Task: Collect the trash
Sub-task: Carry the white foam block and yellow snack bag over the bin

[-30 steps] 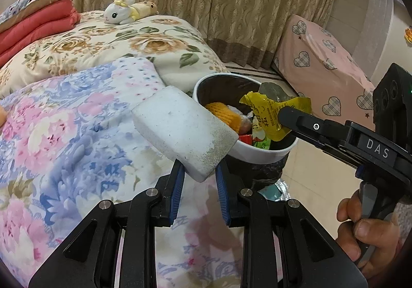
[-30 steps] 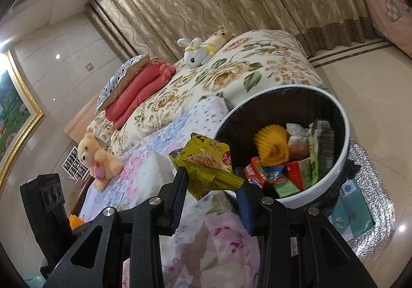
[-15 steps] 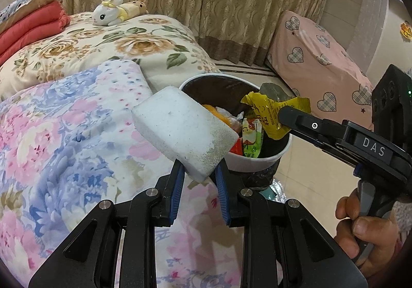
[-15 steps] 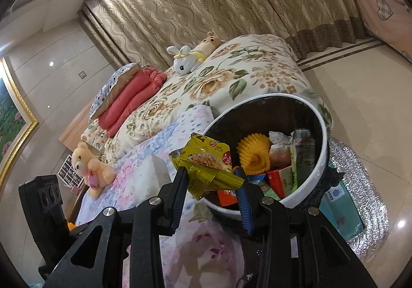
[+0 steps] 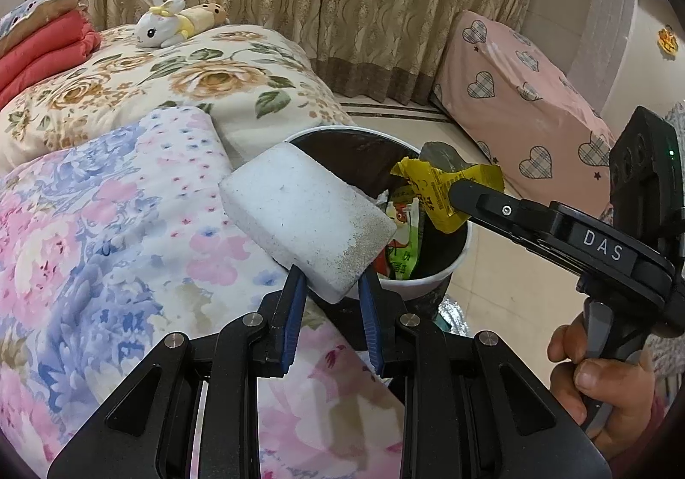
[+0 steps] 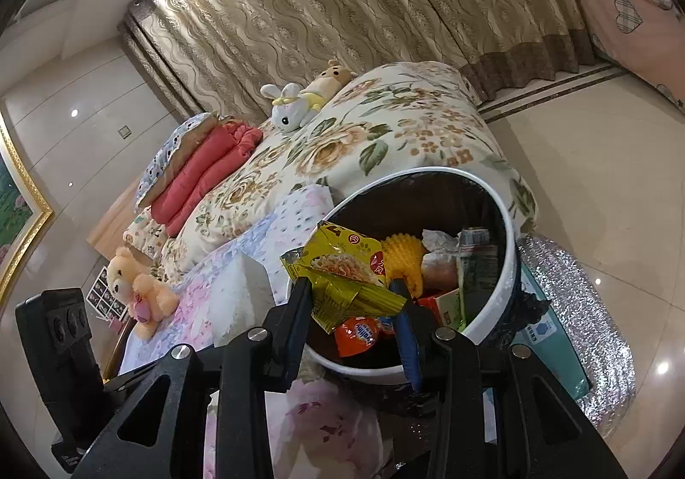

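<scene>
My left gripper (image 5: 332, 280) is shut on a white foam block (image 5: 306, 222), held above the bed's edge just left of the white-rimmed trash bin (image 5: 460, 256). The block (image 6: 242, 293) also shows in the right wrist view. My right gripper (image 6: 353, 295) is shut on a yellow noodle wrapper (image 6: 342, 278) and holds it over the near rim of the bin (image 6: 511, 265). In the left wrist view the wrapper (image 5: 436, 196) hangs over the bin's opening. The bin holds a yellow spiky ball (image 6: 402, 258), cartons and wrappers.
The bed with floral quilts (image 5: 107, 222) lies left of the bin. Plush rabbit (image 5: 160, 23) and red blankets (image 5: 38, 55) lie at its far end, a teddy bear (image 6: 135, 293) nearer. A silver mat (image 6: 599, 333) lies under the bin. A pink heart-print cover (image 5: 522, 111) stands right.
Both grippers have moved closer to the bin with their loads. The wrapper now hangs over the bin's opening and the foam block is nearer its rim.
</scene>
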Tool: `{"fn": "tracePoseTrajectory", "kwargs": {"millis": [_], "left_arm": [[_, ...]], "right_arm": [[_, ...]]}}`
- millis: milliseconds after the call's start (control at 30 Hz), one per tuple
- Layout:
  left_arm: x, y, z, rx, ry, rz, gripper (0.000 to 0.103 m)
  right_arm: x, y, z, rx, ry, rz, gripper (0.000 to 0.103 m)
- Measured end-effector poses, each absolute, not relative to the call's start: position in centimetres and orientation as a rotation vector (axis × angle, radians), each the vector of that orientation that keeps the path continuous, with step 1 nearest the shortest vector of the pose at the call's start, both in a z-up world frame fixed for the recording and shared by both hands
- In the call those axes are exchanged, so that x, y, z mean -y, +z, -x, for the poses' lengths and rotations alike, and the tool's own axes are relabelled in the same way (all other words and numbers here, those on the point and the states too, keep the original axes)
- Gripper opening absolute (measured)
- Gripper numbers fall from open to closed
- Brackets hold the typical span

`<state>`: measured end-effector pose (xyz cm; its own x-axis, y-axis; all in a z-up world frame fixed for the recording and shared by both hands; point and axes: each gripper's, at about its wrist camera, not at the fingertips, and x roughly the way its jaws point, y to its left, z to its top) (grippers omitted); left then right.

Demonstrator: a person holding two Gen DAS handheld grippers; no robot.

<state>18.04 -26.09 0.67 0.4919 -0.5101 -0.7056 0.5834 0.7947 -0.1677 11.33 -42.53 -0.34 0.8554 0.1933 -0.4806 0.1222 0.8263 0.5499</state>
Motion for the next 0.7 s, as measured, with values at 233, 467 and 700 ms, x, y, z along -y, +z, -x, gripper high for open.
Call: {"fn": "tracePoseTrajectory", "kwargs": {"millis": [233,467,700], "left_arm": [[27.0,0.6,-18.3,-0.829,-0.673,-0.106,0.024],[27.9,0.7,-18.8,-0.829,-0.682,-0.12,0.024],[28.6,0.6,-19.3,-0.83,-0.68,-0.129,0.024]], "right_arm": [[43.4,-0.7,-11.8,-0.563,0.026,-0.611,0.038],[43.9,-0.8,-12.3,-0.568,0.019,-0.609,0.039],[44.3,-1.0,-12.9,-0.577,0.018,-0.606,0.039]]}}
